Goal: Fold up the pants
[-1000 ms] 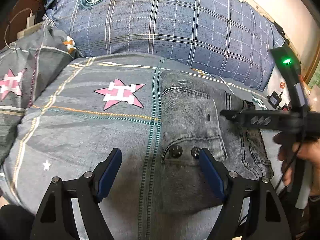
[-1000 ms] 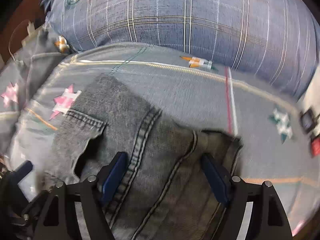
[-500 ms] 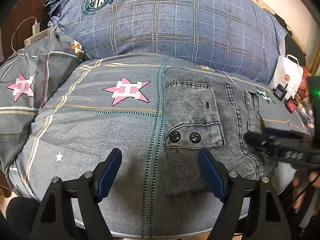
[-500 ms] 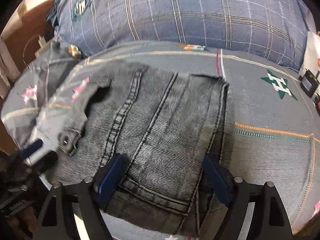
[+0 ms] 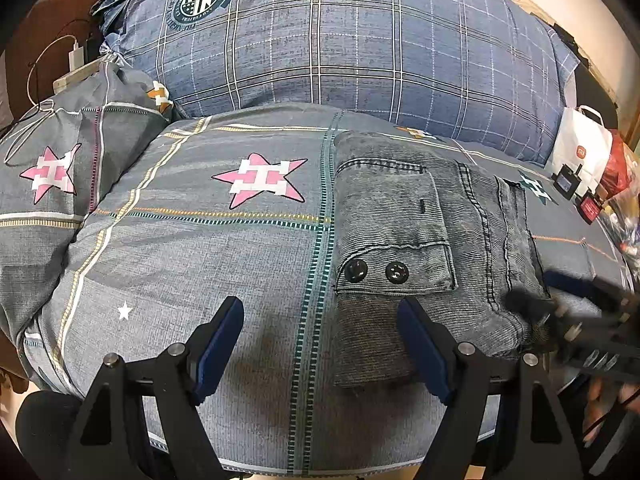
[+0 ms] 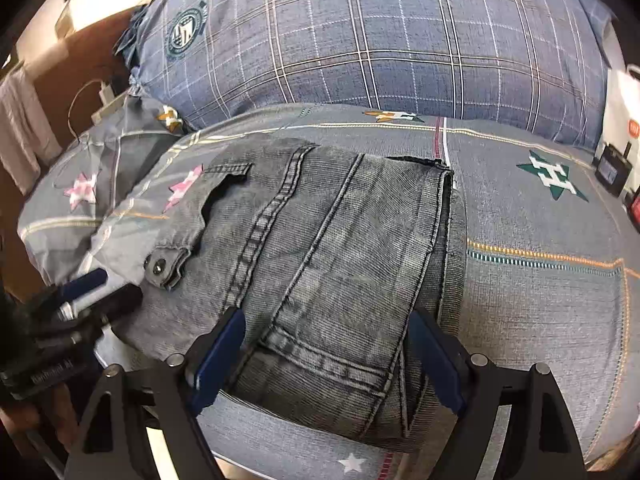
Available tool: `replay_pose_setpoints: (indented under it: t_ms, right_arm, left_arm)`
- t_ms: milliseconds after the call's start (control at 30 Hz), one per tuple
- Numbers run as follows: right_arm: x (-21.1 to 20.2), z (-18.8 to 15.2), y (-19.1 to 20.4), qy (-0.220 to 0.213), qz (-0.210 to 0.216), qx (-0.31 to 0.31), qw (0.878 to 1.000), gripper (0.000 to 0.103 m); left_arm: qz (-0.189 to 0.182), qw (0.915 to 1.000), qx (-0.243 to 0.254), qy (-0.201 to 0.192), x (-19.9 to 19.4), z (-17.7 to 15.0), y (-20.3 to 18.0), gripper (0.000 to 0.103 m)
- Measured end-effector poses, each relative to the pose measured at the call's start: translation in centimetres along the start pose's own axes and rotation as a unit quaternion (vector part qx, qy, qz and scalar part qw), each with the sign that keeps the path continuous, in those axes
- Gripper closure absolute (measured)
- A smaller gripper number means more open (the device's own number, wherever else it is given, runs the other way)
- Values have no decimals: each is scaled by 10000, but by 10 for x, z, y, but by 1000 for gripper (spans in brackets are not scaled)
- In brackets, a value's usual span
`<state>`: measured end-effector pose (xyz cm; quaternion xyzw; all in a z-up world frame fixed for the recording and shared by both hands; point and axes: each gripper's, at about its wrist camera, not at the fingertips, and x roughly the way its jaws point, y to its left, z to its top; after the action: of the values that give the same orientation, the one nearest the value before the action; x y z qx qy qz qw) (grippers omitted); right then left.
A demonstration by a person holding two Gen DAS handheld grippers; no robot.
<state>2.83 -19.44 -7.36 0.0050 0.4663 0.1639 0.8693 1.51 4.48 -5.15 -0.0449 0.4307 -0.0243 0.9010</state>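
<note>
The grey denim pants (image 5: 432,248) lie folded into a compact stack on the star-patterned bedcover, with a buttoned pocket flap (image 5: 376,272) on top. They also show in the right wrist view (image 6: 336,256). My left gripper (image 5: 320,344) is open and empty, just before the stack's near left corner. My right gripper (image 6: 324,360) is open and empty, its fingers either side of the stack's near end. The right gripper shows blurred in the left wrist view (image 5: 576,320), and the left gripper appears in the right wrist view (image 6: 80,292).
A large blue plaid pillow (image 5: 340,44) lies behind the pants. A grey star-print pillow (image 5: 60,160) sits at left, with a charger and cable (image 5: 76,56) beyond it. A white bag (image 5: 580,152) and small devices (image 5: 566,180) stand at the right edge.
Both grippers have pulled back toward the near edge of the bed and away from the pants. The folded pants stay in place and lie flatter.
</note>
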Motion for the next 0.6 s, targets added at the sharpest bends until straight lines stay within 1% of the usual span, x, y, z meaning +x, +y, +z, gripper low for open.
replay_pose_setpoints:
  t_ms: [67, 167, 267, 333, 433, 500, 600]
  right_arm:
    - [13, -7, -1, 217, 45, 17, 9998, 17]
    - [3, -9, -7, -12, 216, 274, 9994, 17]
    - [-14, -9, -14, -457, 380, 422, 9973, 17]
    - [-21, -16, -22, -799, 311, 518, 9950, 17]
    - [-16, -25, -34, -765, 161, 661, 9947, 17]
    - [-14, -25, -41, -740, 262, 810, 9936, 17]
    - [-25, -22, -40, -1078, 276, 735, 9911, 17]
  left_arm:
    - [10, 10000, 15, 17, 1, 0, 0, 23]
    - [34, 10000, 28, -3, 1, 1, 1, 23]
    - [14, 10000, -62, 25, 3, 2, 4, 23]
    - [11, 9999, -113, 59, 4, 2, 6, 23]
    - [151, 9998, -87, 71, 2, 3, 8, 23]
    - [215, 9997, -133, 65, -1, 2, 12, 23]
    - [248, 9992, -308, 99, -4, 0, 20, 23]
